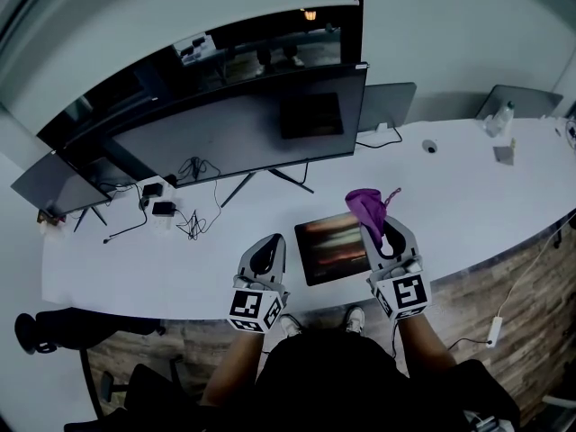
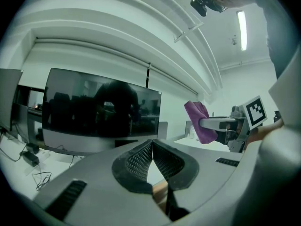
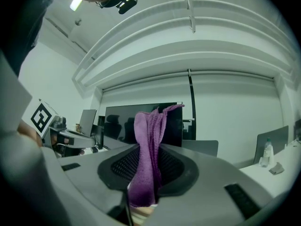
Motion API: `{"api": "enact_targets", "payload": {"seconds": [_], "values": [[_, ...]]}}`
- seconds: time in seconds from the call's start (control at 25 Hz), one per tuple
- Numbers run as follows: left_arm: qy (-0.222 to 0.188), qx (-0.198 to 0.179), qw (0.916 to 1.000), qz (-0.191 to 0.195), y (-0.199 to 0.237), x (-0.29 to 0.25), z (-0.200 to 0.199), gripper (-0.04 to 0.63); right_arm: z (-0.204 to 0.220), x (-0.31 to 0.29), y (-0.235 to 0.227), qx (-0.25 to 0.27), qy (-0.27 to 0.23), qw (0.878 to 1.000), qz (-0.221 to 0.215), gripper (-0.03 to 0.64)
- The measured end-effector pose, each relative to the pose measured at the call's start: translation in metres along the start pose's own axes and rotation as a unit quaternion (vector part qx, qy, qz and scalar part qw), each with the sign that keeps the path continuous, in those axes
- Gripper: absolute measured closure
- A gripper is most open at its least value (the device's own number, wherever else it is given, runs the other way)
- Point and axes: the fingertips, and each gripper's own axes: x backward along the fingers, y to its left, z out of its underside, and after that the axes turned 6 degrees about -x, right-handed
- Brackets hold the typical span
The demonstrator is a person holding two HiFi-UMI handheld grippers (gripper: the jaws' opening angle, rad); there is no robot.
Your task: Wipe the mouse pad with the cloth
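Observation:
A dark mouse pad (image 1: 335, 247) with reddish streaks lies flat near the white desk's (image 1: 468, 196) front edge, between my two grippers. The right gripper (image 1: 374, 223) is shut on a purple cloth (image 1: 366, 203), which stands bunched above its tips, over the pad's right edge. In the right gripper view the cloth (image 3: 147, 145) runs up between the mesh pads. The left gripper (image 1: 266, 248) hovers left of the pad, shut with nothing in it. In the left gripper view its pads (image 2: 141, 160) meet, and the cloth (image 2: 200, 121) shows at the right.
A large dark monitor (image 1: 243, 129) stands behind the pad, with smaller screens (image 1: 54, 185) to either side. Cables and power bricks (image 1: 164, 209) lie at the back left. A bottle (image 1: 500, 118) stands at the far right. A chair (image 1: 54, 328) is below the desk's left end.

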Motion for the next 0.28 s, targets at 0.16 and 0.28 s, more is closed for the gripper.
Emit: {"api": "enact_targets", "payload": {"seconds": [0.16,0.28], "values": [[0.004,-0.013,0.9999,0.001,-0.001,0.0003,0.0007,0.575,-0.0031,-0.0018,0.0033,0.003,-0.003,1.0,-0.008,0.5],[0.003,-0.014,0.9999,0.001,-0.002,0.0003,-0.0003,0.574,-0.0021,-0.002,0.0018,0.005,0.0,1.0,-0.005,0.5]]}}
